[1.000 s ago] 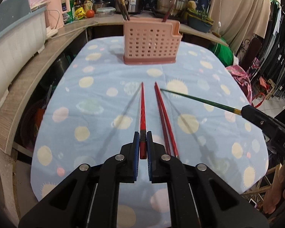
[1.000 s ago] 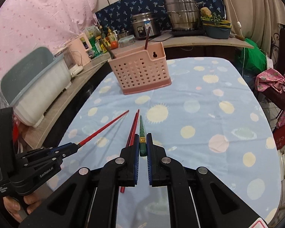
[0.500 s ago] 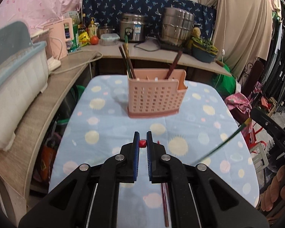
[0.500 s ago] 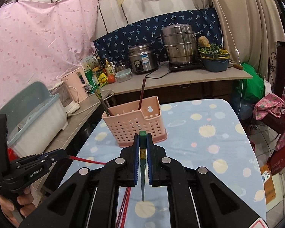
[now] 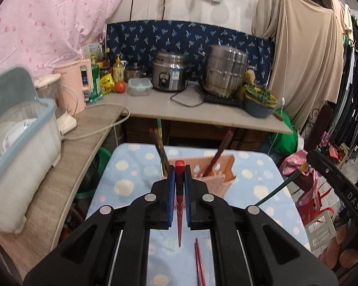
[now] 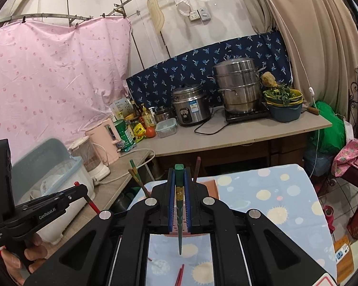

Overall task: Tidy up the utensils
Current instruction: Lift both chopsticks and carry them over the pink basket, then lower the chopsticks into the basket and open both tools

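Left gripper (image 5: 179, 178): jaws closed on a red chopstick (image 5: 179, 212), its thick end poking just past the fingertips and its thin tip hanging back below them, clear of the tablecloth (image 5: 121, 174). Ahead of the fingertips, and partly hidden behind them, stands the pink holder (image 5: 223, 175); only its right part and rim show. Dark sticks (image 5: 217, 158) lean out of it on both sides of the fingers; motion blur makes their number hard to tell. A red pair (image 5: 199, 262) lies on the cloth below the right finger, cut off by the gripper body.

Right gripper (image 6: 179, 183): jaws closed on a green chopstick (image 6: 179, 214), held the same way, thick end up and tip hanging free. Here the holder (image 6: 212, 187) is almost wholly covered by the fingers; a strip of pink shows right of them, and stick tops (image 6: 134, 174) rise on either side. The red pair (image 6: 180, 274) is glimpsed between the gripper arms, mostly hidden. At far left, a hand (image 6: 23, 259) carries the left gripper, seen from the side with the red stick crossing its jaws.
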Motion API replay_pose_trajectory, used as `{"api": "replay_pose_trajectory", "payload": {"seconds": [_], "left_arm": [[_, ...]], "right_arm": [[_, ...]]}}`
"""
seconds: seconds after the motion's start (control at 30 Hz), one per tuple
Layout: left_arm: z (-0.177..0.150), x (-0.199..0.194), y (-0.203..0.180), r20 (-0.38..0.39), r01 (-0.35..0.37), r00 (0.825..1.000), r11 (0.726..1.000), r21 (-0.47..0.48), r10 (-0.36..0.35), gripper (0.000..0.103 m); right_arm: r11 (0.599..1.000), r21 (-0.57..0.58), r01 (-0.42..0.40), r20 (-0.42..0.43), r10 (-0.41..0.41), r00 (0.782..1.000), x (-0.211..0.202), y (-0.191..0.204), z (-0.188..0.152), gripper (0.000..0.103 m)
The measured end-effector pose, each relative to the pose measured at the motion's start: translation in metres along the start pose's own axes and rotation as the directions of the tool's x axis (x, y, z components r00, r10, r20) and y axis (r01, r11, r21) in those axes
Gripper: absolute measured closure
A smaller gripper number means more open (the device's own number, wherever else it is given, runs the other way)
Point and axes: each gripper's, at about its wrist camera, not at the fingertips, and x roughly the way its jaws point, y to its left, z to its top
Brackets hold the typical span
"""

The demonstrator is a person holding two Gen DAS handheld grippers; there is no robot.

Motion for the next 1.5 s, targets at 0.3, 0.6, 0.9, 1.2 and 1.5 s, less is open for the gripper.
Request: {"api": "replay_pose_trajectory", "payload": {"seconds": [0.3,0.6,0.9,1.2,1.5], "left_arm": [[0.071,-0.004,-0.008,0.138,0.004,0.99,1.0,-0.003,-0.004,0.096],[0.097,0.027,-0.01,0.184,-0.01,0.983,1.0,-0.001,0.01,0.096],[0.077,0.076,-0.003,0.093,-0.018,0.995,1.0,-0.009,0.019,0.096],[0.057,0.105,0.0,0.024,-0.023,0.999,0.999,-0.024,0.023,0.095],[0.048,0.104,-0.003,0.024,-0.063,0.998,0.998,-0.008,0.063,0.071]], "right_arm": [[1.0,0.011,-0.024,0.099,0.023,0.995,0.024,0.008,0.056,0.096],[1.0,0.0,0.0,0.106,0.0,0.994,0.066,0.008,0.078,0.096],[1.0,-0.02,0.02,-0.017,-0.021,1.0,0.112,0.004,0.038,0.096],[0.998,-0.038,0.042,-0.091,-0.045,0.995,0.137,0.002,0.016,0.093],[0.999,-0.011,0.041,-0.074,-0.041,0.996,0.125,-0.003,0.018,0.078]]}}
